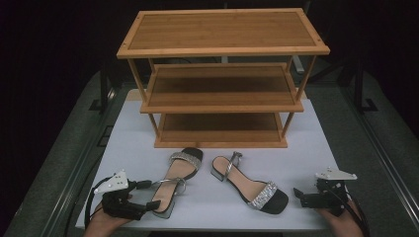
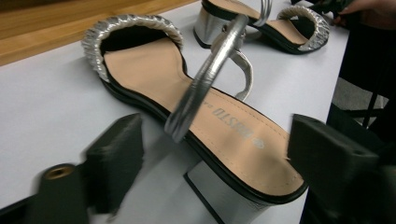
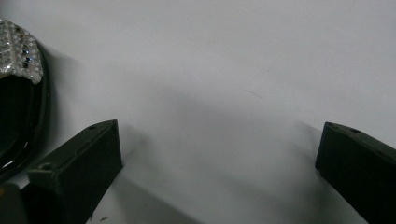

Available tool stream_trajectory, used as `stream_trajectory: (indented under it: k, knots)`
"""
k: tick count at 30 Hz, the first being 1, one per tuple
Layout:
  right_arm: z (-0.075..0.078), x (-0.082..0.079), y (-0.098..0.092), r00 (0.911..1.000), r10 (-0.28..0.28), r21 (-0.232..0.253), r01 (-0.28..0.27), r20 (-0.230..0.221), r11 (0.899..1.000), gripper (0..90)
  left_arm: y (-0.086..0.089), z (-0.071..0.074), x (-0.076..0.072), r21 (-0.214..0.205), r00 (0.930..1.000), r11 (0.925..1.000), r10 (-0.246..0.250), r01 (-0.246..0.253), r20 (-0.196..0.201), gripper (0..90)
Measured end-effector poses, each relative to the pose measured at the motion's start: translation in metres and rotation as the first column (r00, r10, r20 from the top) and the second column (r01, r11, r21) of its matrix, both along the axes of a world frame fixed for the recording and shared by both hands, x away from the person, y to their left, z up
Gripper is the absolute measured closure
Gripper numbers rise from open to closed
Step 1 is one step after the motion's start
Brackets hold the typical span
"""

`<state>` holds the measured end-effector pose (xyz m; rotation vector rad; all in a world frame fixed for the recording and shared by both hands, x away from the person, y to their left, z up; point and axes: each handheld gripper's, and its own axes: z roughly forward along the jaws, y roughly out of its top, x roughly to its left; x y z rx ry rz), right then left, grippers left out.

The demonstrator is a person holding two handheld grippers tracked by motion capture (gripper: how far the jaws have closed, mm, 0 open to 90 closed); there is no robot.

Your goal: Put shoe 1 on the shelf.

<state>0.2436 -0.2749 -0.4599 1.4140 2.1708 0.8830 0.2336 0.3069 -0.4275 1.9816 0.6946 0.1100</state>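
Closest to me sat the heel of the left sandal point(image 2: 224, 135), its block heel between my left jaws, which stood wide on either side of it without pressing on it. My left gripper point(image 1: 148, 195) lay low at the near left edge of the desk point(image 1: 128, 143), held in my left hand point(image 1: 101, 222).

Farther back, a three-tier wooden rack point(image 1: 222, 47) stood at the far side of the white desk, the biggest thing there, its shelves bare.

Both sandals lay in front of the rack. That left sandal pointed its glittery toe band toward the rack, and its silver ankle strap point(image 2: 205, 84) arched loose over the tan insole. Beside it, apart, the right sandal point(image 1: 249, 185) lay slantwise, heel toward the rack and toe toward me.

My right gripper point(image 1: 298, 196) rested at the near right of the desk, just beside that sandal's toe point(image 3: 18, 88), its jaws spread open with only bare desk between them.
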Motion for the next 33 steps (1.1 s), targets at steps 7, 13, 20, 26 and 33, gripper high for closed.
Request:
stream_trajectory:
  k: [7, 13, 20, 26, 33]
  knots:
    - [0.000, 0.000, 0.000, 1.0000, 0.000, 0.000, 0.000, -0.001, 1.000, 0.0, 0.000, -0.003, -0.006, 0.010, 0.9995, 0.9995, -0.029, 0.029, 0.006, 13.4]
    - [0.000, 0.000, 0.000, 1.0000, 0.000, 0.000, 0.000, 0.000, 1.000, 0.0, -0.003, -0.007, -0.007, 0.024, 0.9983, 0.9980, -0.058, 0.058, -0.002, 13.1]
    - [0.000, 0.000, 0.000, 1.0000, -0.001, 0.000, 0.001, -0.001, 1.000, 0.0, -0.012, -0.015, -0.005, 0.052, 0.9956, 0.9944, -0.091, 0.092, -0.021, 13.0]
    - [0.000, 0.000, 0.000, 1.0000, -0.001, 0.000, 0.001, -0.001, 1.000, 0.0, -0.019, -0.018, 0.000, 0.061, 0.9959, 0.9942, -0.087, 0.089, -0.025, 13.0]
    - [0.000, 0.000, 0.000, 1.0000, -0.001, 0.000, 0.001, -0.001, 1.000, 0.0, -0.033, -0.024, 0.005, 0.125, 0.9910, 0.9845, -0.115, 0.123, -0.069, 11.2]
